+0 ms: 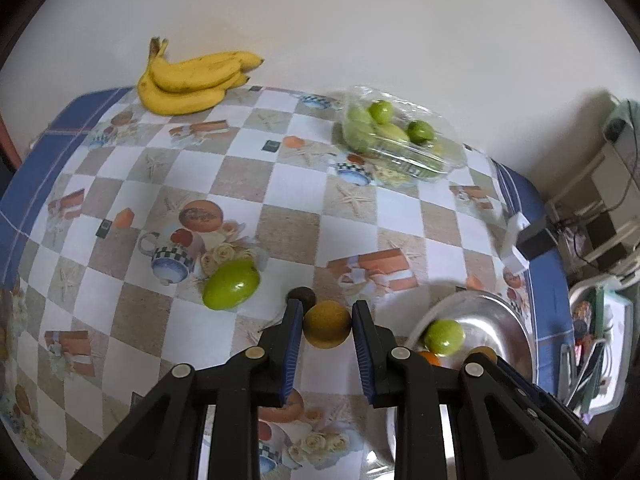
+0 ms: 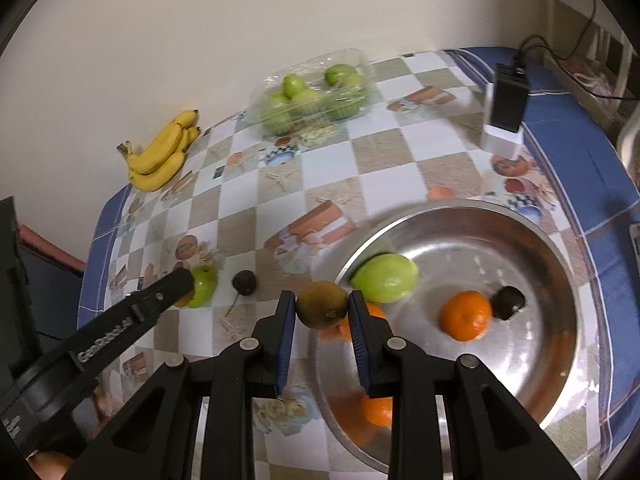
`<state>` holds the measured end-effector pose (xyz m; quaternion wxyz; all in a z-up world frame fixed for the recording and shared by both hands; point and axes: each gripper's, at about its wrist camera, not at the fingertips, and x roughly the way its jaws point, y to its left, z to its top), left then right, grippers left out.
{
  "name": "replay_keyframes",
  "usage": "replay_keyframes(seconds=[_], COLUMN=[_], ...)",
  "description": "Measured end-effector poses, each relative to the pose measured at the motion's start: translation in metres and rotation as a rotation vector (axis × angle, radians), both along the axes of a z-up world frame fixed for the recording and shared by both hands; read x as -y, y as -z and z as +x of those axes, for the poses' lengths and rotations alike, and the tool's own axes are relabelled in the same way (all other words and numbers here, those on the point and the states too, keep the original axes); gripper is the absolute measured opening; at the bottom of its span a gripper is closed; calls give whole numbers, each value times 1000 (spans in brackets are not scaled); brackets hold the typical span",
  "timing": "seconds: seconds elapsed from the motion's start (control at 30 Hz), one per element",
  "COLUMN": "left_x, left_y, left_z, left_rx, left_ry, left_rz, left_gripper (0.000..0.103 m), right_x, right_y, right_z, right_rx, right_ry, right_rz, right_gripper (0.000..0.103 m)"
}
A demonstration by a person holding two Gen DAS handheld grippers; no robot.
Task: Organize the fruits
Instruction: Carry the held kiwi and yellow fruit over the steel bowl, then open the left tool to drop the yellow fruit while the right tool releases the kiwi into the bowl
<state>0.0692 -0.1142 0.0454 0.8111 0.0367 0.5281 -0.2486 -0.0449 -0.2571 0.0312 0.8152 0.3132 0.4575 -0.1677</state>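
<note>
My left gripper [image 1: 326, 314] is shut on a round yellow-brown fruit [image 1: 327, 329] above the tablecloth. A green fruit [image 1: 231, 284] and a small dark fruit [image 1: 303, 295] lie on the cloth just ahead. My right gripper [image 2: 322, 300] is shut on a brown-green fruit [image 2: 321, 304] at the left rim of the steel bowl [image 2: 560, 352]. The bowl holds a green fruit [image 2: 385, 277], oranges [image 2: 466, 315] and a dark fruit [image 2: 508, 302]. The left gripper's arm [image 2: 100, 340] shows at lower left in the right wrist view.
A bunch of bananas [image 1: 192, 80] lies at the far edge by the wall. A clear plastic tray of green fruits [image 1: 396, 136] sits at the back. A black-and-white box [image 2: 505, 108] with a cable stands at the table's right edge. Clutter lies beyond that edge.
</note>
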Motion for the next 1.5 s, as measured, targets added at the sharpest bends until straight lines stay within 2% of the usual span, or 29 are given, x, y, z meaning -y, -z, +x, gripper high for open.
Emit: replay_keyframes(seconds=[0.23,0.47,0.6,0.77,0.97,1.5], left_x=[26,45,55,68,75,85], left_y=[3,6,12,24,47,70], left_z=[-35,-62,-70,-81,-83,-89], left_rx=[40,44,3,-9,-62,-108], left_ry=[109,200,238,277,284,304], left_rz=[66,88,72,111,155,204], left_gripper=[27,27,27,27,27,28], right_x=[12,36,49,61,67,67], right_y=[3,5,11,24,43,72], right_z=[-18,-39,-52,-62,-71,-68], right_rx=[-32,-62,-74,-129,-207,-297], right_ry=[43,111,145,168,171,165], right_rz=[-14,-6,2,15,33,75], right_gripper=[28,28,28,28,28,28])
